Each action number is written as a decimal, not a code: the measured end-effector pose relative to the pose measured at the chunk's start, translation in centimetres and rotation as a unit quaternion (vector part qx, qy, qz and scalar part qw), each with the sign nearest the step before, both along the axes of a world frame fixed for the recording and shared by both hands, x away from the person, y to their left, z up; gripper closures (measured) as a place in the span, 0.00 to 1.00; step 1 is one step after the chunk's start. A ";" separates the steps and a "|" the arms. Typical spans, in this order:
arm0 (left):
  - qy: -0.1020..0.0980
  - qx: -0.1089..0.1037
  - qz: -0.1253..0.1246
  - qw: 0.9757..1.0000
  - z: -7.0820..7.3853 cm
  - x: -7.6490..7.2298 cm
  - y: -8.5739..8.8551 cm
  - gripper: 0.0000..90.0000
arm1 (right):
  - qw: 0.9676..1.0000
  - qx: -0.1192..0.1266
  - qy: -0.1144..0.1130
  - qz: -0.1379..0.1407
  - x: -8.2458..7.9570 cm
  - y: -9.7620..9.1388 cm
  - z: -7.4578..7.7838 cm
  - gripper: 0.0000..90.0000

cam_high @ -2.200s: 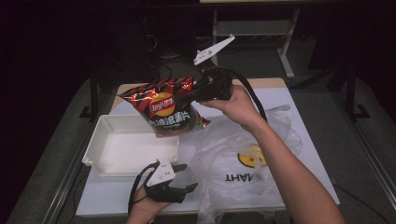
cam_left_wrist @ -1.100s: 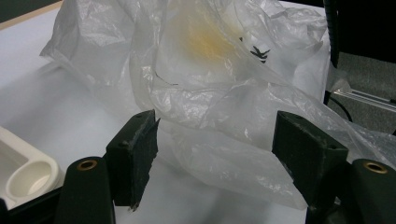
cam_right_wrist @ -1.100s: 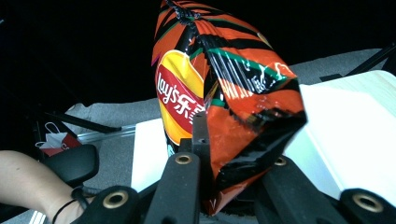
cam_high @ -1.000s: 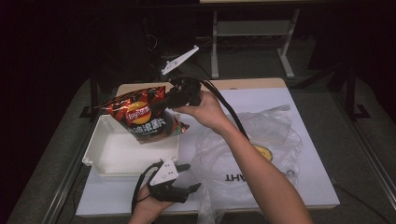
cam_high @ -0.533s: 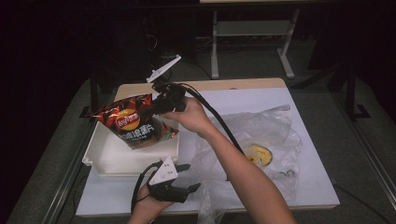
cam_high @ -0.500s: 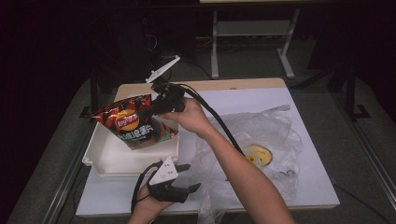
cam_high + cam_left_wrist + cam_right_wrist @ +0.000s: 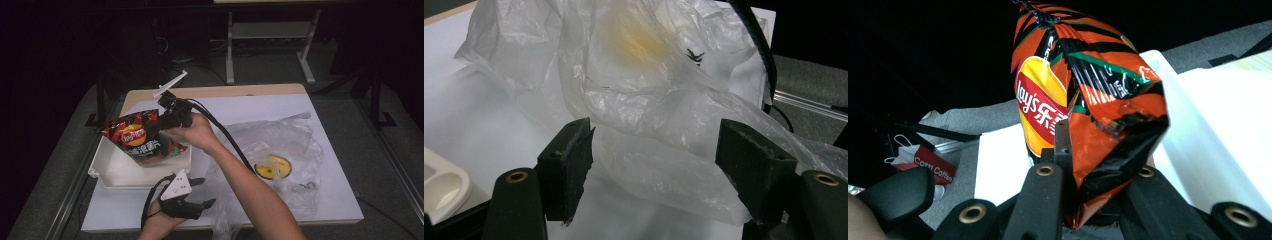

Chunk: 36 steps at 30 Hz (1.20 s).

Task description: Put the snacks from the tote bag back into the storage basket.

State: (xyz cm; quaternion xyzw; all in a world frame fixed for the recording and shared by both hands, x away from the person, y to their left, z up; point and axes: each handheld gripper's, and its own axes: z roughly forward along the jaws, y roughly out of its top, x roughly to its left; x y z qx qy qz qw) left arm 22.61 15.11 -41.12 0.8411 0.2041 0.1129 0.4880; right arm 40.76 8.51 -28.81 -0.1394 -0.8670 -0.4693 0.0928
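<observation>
Two grippers. High view: your right gripper (image 7: 159,126) holds the chip bag (image 7: 141,141) over the white tray (image 7: 116,172); your left gripper (image 7: 200,192) rests by the plastic bag (image 7: 295,135). Left gripper view: jaws apart, nothing clamped. Right gripper view: jaws pinch the bag's crimped end. Likely light, slippery, crushable; keep hold on the seam.

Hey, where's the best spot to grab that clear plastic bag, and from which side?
Grip the plastic bag at its crumpled near edge, coming in level from the person's side. A raised, bunched fold already lies between the open left tool; the rest lies flatter.
</observation>
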 end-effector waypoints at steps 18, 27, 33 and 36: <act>0.005 0.001 0.002 1.000 0.0 0.0 0.1 0.34 | 0.999 -0.005 0.031 -0.043 1.2 -1.1 -2.9 0.90; 0.006 0.000 0.004 1.000 0.0 -0.1 0.0 0.34 | 0.996 -0.007 0.038 -0.074 1.7 -2.5 -3.7 0.85; 0.004 0.002 0.002 1.000 -0.1 0.0 0.0 0.34 | 0.994 -0.017 0.044 -0.096 2.0 -3.4 -4.2 0.81; 0.005 0.002 0.002 1.000 -0.1 0.0 0.0 0.34 | 0.993 -0.022 0.038 -0.106 2.1 -3.6 -4.3 0.79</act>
